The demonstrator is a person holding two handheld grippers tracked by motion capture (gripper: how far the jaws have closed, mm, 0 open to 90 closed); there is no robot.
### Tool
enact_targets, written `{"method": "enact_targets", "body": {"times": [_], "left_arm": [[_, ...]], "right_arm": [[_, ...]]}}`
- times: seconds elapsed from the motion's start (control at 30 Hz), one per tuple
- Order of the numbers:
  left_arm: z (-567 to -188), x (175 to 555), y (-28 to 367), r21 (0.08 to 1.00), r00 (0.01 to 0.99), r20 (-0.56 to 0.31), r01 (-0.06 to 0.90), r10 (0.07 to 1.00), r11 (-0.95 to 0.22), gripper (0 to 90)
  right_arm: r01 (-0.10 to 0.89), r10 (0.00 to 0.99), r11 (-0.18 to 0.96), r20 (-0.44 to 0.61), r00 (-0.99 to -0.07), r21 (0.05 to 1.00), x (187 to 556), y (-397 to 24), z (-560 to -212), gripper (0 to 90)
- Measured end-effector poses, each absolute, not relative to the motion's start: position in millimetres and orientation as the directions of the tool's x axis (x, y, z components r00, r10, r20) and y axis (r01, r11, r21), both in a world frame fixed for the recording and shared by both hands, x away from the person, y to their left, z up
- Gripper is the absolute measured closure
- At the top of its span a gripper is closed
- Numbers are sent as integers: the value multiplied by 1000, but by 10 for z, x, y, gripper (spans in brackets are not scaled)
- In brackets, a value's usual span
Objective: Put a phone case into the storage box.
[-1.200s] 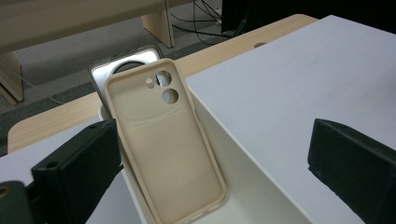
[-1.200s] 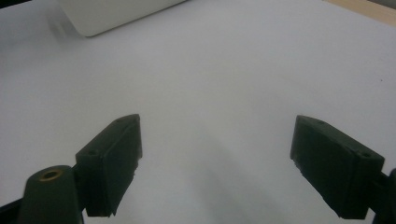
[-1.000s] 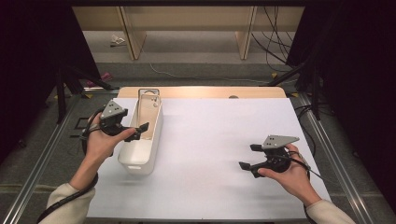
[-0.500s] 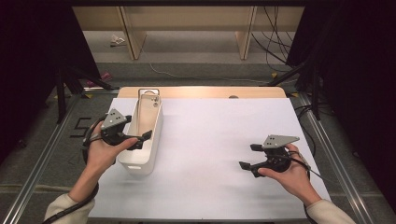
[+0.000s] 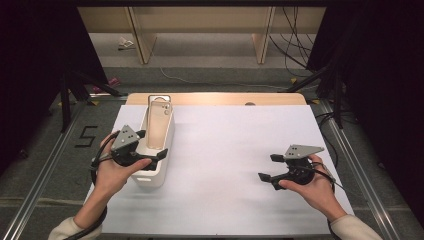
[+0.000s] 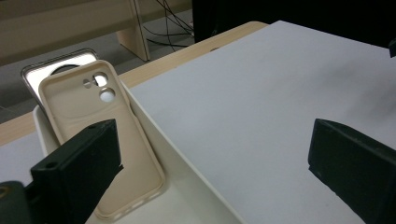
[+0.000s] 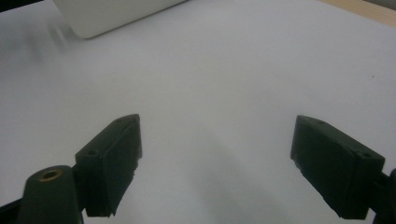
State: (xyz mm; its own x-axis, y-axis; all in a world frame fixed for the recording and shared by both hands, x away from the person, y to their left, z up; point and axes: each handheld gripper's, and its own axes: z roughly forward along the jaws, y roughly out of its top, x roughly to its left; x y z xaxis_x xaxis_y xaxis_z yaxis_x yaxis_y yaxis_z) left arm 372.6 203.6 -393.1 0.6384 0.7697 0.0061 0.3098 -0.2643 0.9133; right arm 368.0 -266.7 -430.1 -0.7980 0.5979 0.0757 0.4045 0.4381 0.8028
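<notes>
- The left gripper [image 5: 150,145] is hovering, jaws spread wide, over the white tray's [image 5: 167,137] near end.
- A beige phone case [image 6: 105,135] is leaning inside the tray.
- The right gripper [image 5: 270,167] is resting released above the white table [image 5: 230,150].

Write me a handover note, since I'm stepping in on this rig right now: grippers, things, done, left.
Left gripper: open, jaws astride the near wall of the white bin, gripping nothing.
Right gripper: open, empty, over the white table cover.
Beige phone case: leaning upright in the bin, with a clear case behind it.
Done: nothing lifted.
Left: probably gripping and taking out the beige case.
</notes>
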Motion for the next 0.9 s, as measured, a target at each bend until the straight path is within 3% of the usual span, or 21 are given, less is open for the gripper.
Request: {"method": "enact_targets", "body": {"times": [0.9], "left_arm": [[-4187, 3485, 1841, 906, 688, 31, 286, 725, -311, 7]], "right_arm": [[413, 617, 420, 80, -783, 808, 3623, -2801, -4292, 172]]}}
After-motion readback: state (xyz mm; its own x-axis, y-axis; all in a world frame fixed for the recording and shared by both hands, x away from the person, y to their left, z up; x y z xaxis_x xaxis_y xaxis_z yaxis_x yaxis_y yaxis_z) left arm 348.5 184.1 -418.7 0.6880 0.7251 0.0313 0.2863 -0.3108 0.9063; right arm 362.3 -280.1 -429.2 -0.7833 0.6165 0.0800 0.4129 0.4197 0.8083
